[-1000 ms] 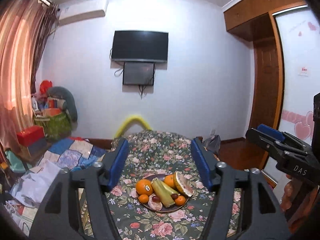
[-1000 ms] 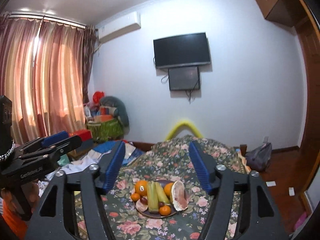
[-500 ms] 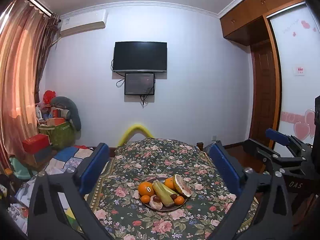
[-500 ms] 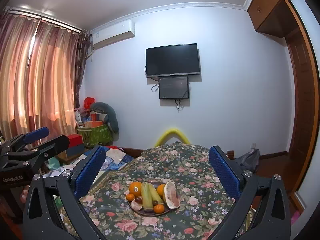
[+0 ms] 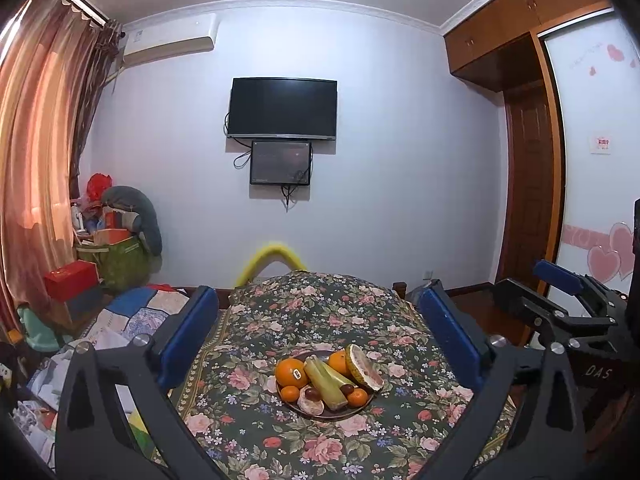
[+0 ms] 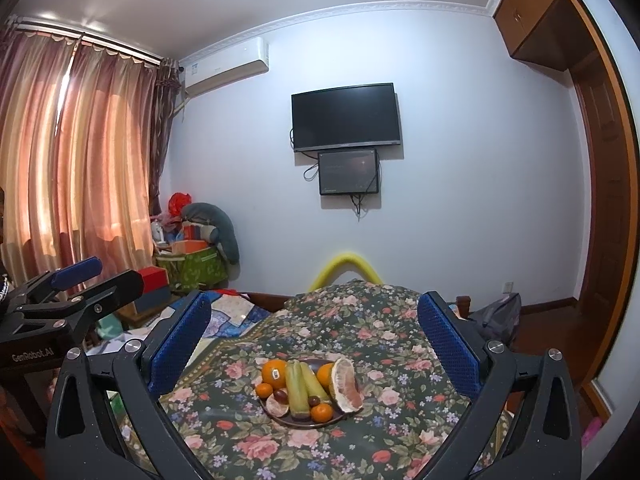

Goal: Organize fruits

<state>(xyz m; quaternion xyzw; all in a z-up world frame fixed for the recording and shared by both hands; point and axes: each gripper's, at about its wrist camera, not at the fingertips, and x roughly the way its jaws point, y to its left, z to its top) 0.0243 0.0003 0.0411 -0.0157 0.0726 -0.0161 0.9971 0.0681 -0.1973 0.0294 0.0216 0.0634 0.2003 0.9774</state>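
1. Left wrist view: The left gripper [image 5: 320, 332] is held up above a table [image 5: 248, 432] with a flowery cloth. Its two blue pads [image 5: 188, 336] are far apart and nothing is between them. The gripper hangs high and back from the fruit, likely so the camera can see all of it.
2. A dark plate [image 5: 340, 414] sits in the middle of the table. All the fruit is on it, packed close: a big orange [image 5: 291, 373] with a sticker, a second orange [image 5: 338, 361], two long green pieces [image 5: 326, 382] side by side, and a cut pomelo half [image 5: 366, 368] that leans on the plate's right edge. Small oranges [image 5: 357, 397] and dark grapes [image 5: 310, 393] fill the gaps.
3. The right gripper [image 5: 560, 300] shows at the right side of this view, also up in the air and well apart from the plate.
4. Right wrist view: The right gripper [image 6: 314, 330] also has its pads spread wide and holds nothing. The plate [image 6: 298, 424] lies between the two fingers in the picture, but far below them.
5. The left gripper [image 6: 76, 292] pokes in from the left, near the curtain side.
6. The fruit lies in a tidy pile on one plate, and no fruit is seen loose on the cloth. That would fit fruit already sorted, or fruit that is waiting to be taken off and laid out. One look cannot tell which.
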